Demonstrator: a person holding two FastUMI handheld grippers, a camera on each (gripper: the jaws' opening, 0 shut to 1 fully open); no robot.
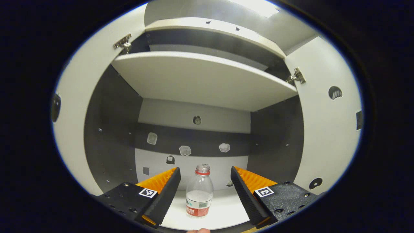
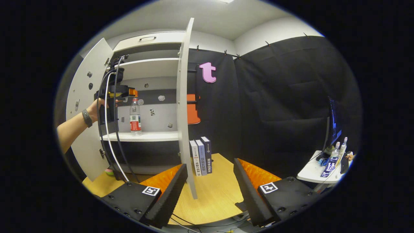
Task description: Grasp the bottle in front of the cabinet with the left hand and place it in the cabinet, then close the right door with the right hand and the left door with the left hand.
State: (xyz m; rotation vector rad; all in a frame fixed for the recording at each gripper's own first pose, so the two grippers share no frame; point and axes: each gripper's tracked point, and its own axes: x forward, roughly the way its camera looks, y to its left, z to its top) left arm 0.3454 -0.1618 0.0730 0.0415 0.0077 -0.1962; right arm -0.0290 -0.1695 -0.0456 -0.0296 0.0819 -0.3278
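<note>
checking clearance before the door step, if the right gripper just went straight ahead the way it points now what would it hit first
Most likely the edge of the open right door, which stands nearly in line between the right gripper fingers; depth is uncertain, so it may just pass beside it.

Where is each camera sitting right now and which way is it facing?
Left gripper view: rides the left gripper, facing straight into the open cabinet; its open fingers flank the bottle standing on the lower shelf.
Right gripper view: rides the right gripper, set back over the wooden table, facing the edge of the right door; a hand and forearm show at left.
Shared: the bottle, shelf and both open doors.
</note>
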